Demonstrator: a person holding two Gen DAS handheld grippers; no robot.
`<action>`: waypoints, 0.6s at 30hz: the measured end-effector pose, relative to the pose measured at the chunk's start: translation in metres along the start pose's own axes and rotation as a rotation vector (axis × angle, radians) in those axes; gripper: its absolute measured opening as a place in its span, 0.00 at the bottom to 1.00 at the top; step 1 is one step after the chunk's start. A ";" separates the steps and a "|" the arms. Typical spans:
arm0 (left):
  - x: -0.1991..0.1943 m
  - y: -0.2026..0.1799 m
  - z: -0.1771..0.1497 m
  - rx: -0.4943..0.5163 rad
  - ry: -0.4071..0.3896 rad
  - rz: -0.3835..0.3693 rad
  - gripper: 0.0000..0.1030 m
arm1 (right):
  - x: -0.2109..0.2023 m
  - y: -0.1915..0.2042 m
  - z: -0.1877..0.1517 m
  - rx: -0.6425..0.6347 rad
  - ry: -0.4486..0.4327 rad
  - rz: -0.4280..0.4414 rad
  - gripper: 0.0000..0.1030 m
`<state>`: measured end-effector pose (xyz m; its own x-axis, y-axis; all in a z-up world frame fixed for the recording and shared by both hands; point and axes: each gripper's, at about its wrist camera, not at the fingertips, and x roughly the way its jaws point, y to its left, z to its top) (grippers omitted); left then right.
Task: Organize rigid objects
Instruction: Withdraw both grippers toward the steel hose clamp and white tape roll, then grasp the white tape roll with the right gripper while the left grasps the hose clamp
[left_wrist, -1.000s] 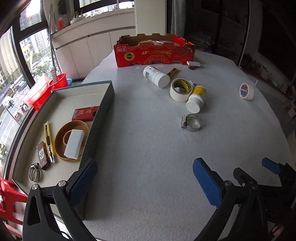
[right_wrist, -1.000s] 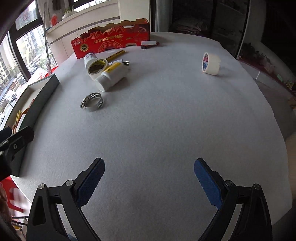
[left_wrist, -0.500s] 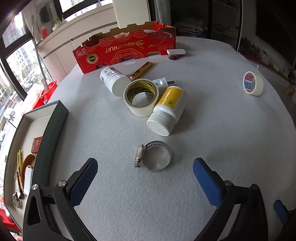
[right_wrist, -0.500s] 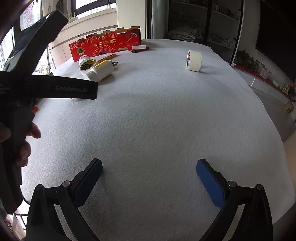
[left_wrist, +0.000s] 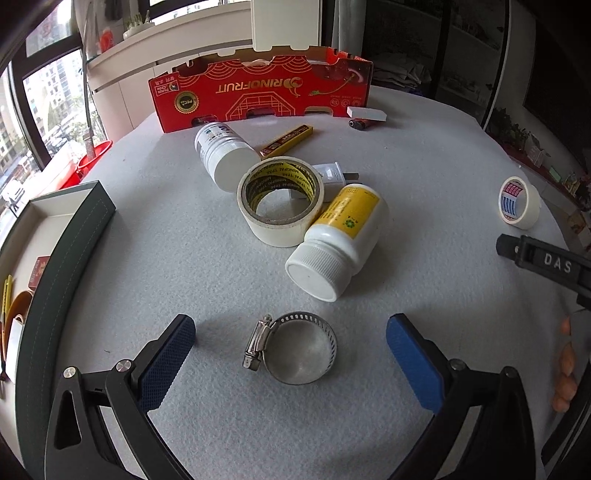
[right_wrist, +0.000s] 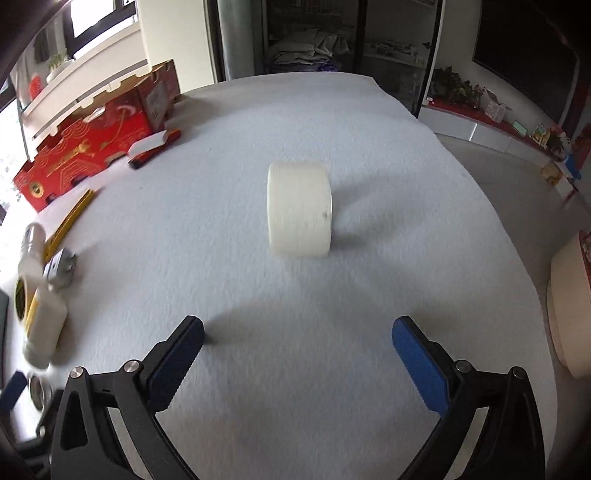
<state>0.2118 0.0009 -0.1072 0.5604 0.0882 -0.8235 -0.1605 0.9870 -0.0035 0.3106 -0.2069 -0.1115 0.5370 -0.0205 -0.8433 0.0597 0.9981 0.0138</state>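
Left fingers straddle the steel hose clamp; right fingers face the standing tape roll.

The left gripper (left_wrist: 290, 345) is spread wide and empty, its blue fingers (left_wrist: 168, 360) either side of the round steel hose clamp (left_wrist: 293, 347), which lies flat on the grey felt surface (left_wrist: 424, 177) with its screw housing toward the left finger. Bare felt rings the clamp; the yellow-labelled white bottle (left_wrist: 338, 240) lies just beyond, apart. The dark green tray (left_wrist: 70, 251) sits at the surface's left edge. The right gripper (right_wrist: 295, 354), equally open and empty, faces the cream tape roll (right_wrist: 299, 210) standing on edge, well ahead of the fingers, with free room around.
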 end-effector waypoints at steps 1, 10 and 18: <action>0.000 -0.001 0.001 -0.004 0.000 0.003 1.00 | 0.005 0.003 0.007 -0.003 -0.003 -0.002 0.99; 0.005 -0.007 0.008 0.006 0.005 -0.006 0.99 | 0.016 0.010 0.036 0.013 -0.034 -0.016 0.67; -0.016 -0.005 -0.007 0.039 -0.024 -0.038 0.50 | -0.019 0.000 -0.005 -0.012 0.014 0.029 0.30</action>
<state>0.1982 -0.0060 -0.0981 0.5846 0.0530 -0.8096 -0.1075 0.9941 -0.0126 0.2958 -0.2063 -0.0983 0.5268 0.0093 -0.8499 0.0343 0.9989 0.0322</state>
